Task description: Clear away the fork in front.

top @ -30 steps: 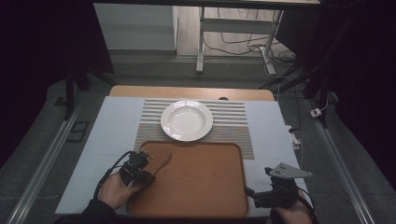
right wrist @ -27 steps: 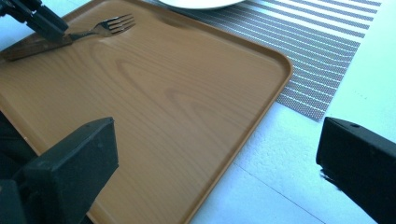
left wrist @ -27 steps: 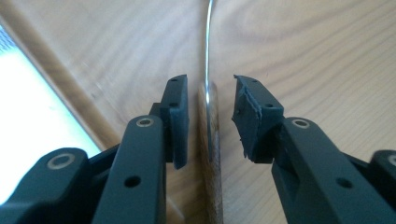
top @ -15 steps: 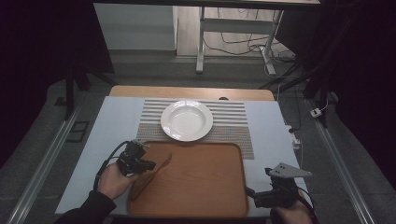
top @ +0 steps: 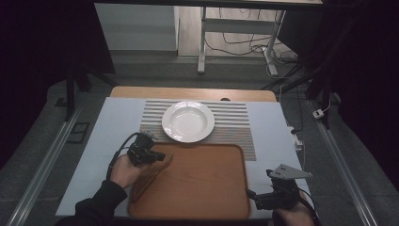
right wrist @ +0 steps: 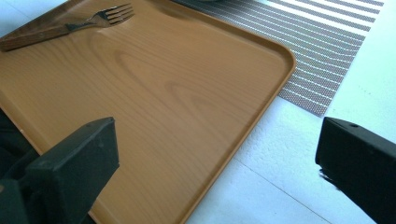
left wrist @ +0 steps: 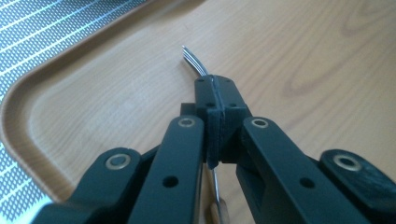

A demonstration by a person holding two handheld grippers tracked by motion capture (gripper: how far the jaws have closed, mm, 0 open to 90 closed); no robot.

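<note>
A: Where are the left tongs (top: 159,157), and in what state?

B: High view: held in the person's left hand (top: 123,170) over the near-left part of the wooden tray (top: 207,188). Left gripper view: the two black jaws are pressed together on the metal neck of a fork (left wrist: 195,62), whose tines curve out beyond the jaw tips above the tray floor; a length of its stem and handle shows below the jaws.

A: And the fork in the other views?

B: Right gripper view: the fork (right wrist: 70,27), with a brown wooden handle, lies along the far-left side of the tray (right wrist: 177,102), tines pointing toward the striped mat (right wrist: 327,56).

A: The right tongs (top: 251,194)?

B: High view: at the near-right corner of the tray, with a grey three-cornered plate on top. Right gripper view: the jaws stand wide apart with nothing between them, over the tray's right rim and the pale surface (right wrist: 289,186).

A: What else rests on the surface?

B: A white plate (top: 188,121), empty, on the striped mat (top: 235,127) just beyond the tray's far edge.
</note>
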